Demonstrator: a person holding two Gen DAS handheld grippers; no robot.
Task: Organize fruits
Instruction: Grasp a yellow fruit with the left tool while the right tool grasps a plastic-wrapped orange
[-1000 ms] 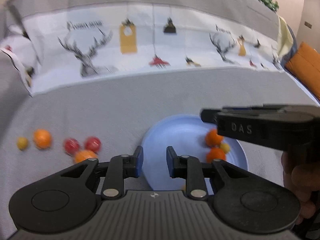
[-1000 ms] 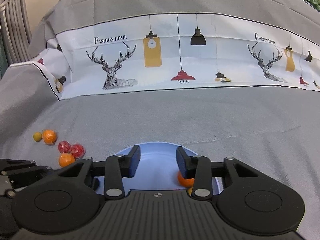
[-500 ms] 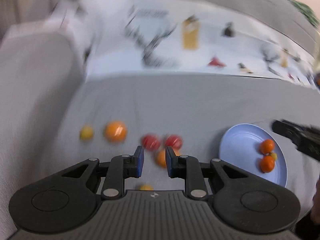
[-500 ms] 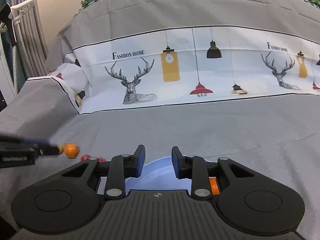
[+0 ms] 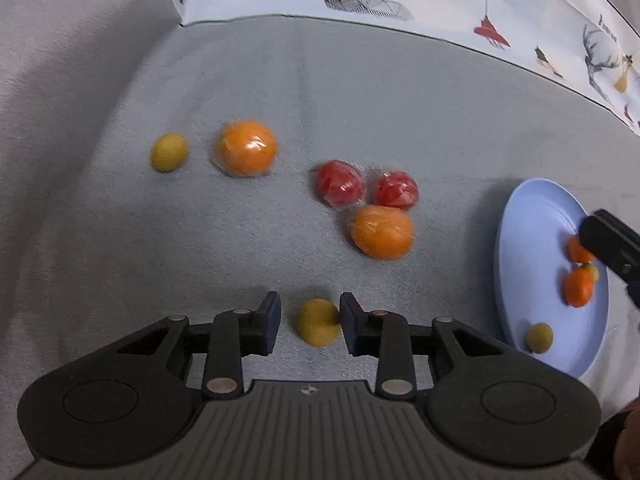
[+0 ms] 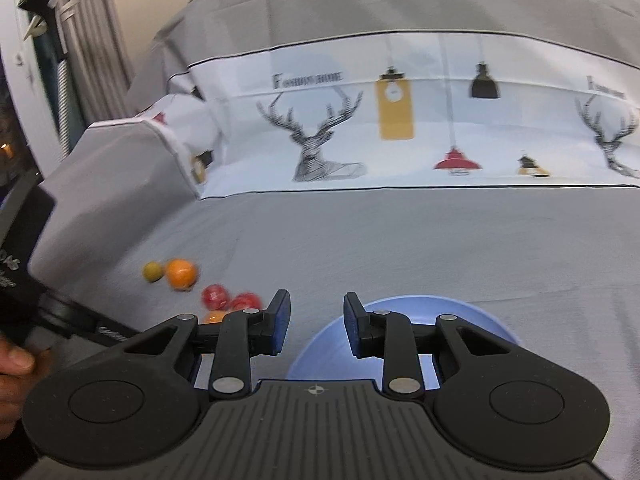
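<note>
In the left wrist view my left gripper (image 5: 309, 322) is open, its jaws either side of a small yellow fruit (image 5: 318, 322) on the grey cloth. Beyond lie an orange (image 5: 382, 232), two red fruits (image 5: 340, 182) (image 5: 396, 190), another orange (image 5: 246, 148) and a yellow fruit (image 5: 169, 152). The blue plate (image 5: 528, 240) at right holds two small oranges (image 5: 578, 288) and small yellow fruits (image 5: 540, 336). My right gripper (image 6: 316, 322) is open and empty above the plate's (image 6: 340, 344) left edge.
The grey cloth (image 5: 360, 100) covers a soft surface, with a white printed band (image 6: 400, 120) behind. A raised grey fold (image 6: 120, 168) lies at the left. A rack (image 6: 80, 20) stands at far left.
My left gripper swung left from the plate, dropped to the loose fruits and opened around the small yellow one. My right gripper opened slightly and shifted left over the plate.
</note>
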